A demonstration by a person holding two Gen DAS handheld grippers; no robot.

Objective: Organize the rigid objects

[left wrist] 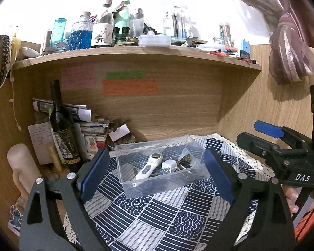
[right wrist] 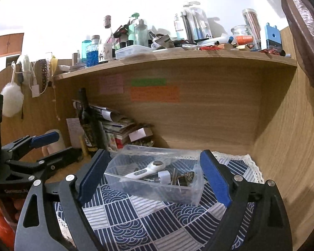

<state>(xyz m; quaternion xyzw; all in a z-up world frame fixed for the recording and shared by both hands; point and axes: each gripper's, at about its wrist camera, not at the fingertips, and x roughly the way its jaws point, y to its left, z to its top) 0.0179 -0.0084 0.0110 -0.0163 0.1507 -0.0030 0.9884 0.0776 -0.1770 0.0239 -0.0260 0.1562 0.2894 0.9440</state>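
Observation:
A clear plastic box (left wrist: 136, 186) (right wrist: 190, 196) sits on a blue and white patterned cloth (left wrist: 167, 219) (right wrist: 136, 226). Inside lie a white handheld device (left wrist: 149, 166) (right wrist: 145, 170), a white charger plug (left wrist: 169, 165) (right wrist: 164, 176) and small dark metal items (left wrist: 185, 161) (right wrist: 184, 178). My left gripper (left wrist: 157, 173) is open and empty, its pads either side of the box, a little short of it. My right gripper (right wrist: 155, 177) is open and empty, framing the box the same way. The right gripper also shows at the left wrist view's right edge (left wrist: 261, 133), and the left gripper at the right wrist view's left edge (right wrist: 52, 146).
A dark wine bottle (left wrist: 62, 129) (right wrist: 86, 123), stacked papers and boxes (left wrist: 88, 125) (right wrist: 117, 129) and a pale cylinder (left wrist: 21, 167) stand left of the box. A wooden shelf (left wrist: 136, 54) (right wrist: 178, 60) overhead is crowded with bottles and jars. A wooden wall (right wrist: 293, 146) closes the right side.

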